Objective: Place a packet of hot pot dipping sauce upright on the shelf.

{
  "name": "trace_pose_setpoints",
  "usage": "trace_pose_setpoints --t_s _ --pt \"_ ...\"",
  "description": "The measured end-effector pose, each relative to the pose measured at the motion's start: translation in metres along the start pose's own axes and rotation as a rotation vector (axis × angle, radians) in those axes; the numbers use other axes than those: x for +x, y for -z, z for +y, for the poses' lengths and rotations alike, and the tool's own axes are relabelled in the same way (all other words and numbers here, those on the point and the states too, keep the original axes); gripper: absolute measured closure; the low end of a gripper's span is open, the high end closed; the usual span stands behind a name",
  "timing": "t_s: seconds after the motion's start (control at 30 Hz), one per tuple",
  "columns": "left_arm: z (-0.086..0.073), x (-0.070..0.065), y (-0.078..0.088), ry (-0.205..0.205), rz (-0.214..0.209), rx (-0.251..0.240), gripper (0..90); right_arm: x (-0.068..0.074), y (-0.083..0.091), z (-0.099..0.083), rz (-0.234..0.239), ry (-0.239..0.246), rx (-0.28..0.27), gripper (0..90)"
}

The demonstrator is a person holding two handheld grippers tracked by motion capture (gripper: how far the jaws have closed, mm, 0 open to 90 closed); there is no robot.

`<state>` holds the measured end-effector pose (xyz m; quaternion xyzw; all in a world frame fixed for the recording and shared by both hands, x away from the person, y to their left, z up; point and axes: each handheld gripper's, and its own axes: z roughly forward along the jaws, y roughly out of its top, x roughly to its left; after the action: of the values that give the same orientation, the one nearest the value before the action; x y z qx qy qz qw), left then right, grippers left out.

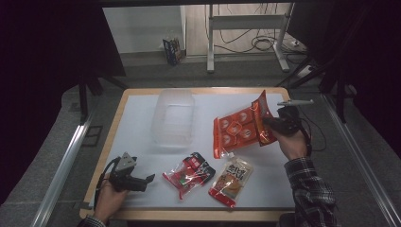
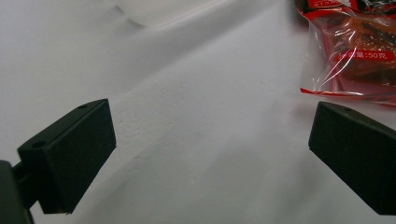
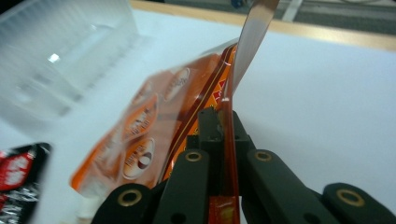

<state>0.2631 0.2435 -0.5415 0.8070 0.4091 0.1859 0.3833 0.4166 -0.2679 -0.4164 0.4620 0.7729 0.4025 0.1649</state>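
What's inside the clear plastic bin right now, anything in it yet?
Through the clear bin only its ribbed floor and the white table show; no packet inside. The orange packet hangs beside it in the right gripper.

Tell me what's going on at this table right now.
A person works with two handheld grippers. The right gripper is shut on the edge of an orange snack bag, lifting it off the white table. The left gripper rests open and empty. A clear plastic bin and two smaller snack packets lie nearby.

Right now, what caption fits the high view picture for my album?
Right gripper lifts an orange snack bag by its edge beside a clear plastic bin; left gripper rests open.
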Motion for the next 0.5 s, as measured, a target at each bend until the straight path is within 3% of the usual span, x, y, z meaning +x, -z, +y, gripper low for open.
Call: trace_pose_setpoints --t_s 0.5 --pt "0.001 -0.001 0.002 -0.017 0.009 -0.016 0.7 0.050 0.007 0.065 0.114 0.088 -0.041 88.6"
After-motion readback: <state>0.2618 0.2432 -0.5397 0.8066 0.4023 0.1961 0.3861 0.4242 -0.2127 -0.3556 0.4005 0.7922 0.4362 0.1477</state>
